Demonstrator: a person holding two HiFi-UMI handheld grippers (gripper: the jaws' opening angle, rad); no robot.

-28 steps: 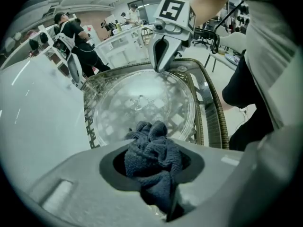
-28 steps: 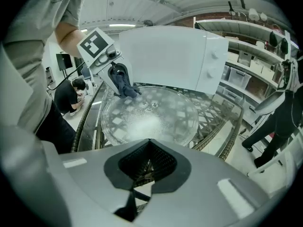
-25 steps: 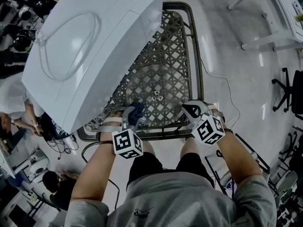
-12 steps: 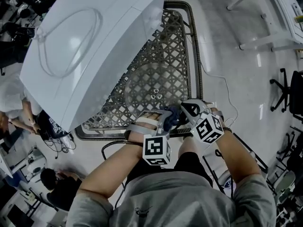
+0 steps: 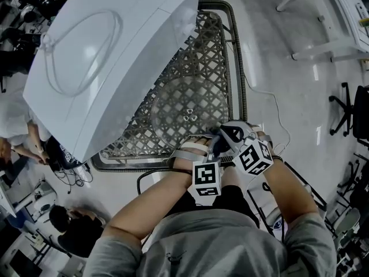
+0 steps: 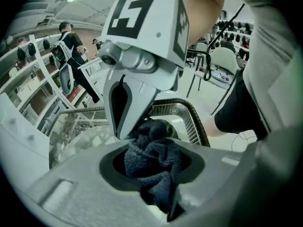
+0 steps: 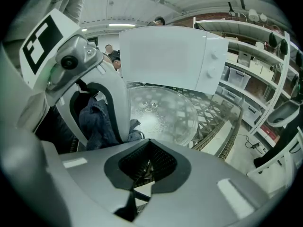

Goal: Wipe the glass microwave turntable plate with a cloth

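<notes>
Left gripper view: my left hand-held gripper (image 6: 154, 150) is clamped on the dark cloth (image 6: 156, 174) at the glass plate's (image 7: 163, 112) near rim, on the lattice table (image 5: 228, 51). My right hand-held gripper (image 7: 142, 167) pinches that rim.

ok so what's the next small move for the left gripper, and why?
Probably sweep the left gripper leftward and away across the glass plate. It is shut on the cloth, close beside the right gripper, which seems clamped on the plate's near-right rim; most of the glass lies left and beyond.
</notes>
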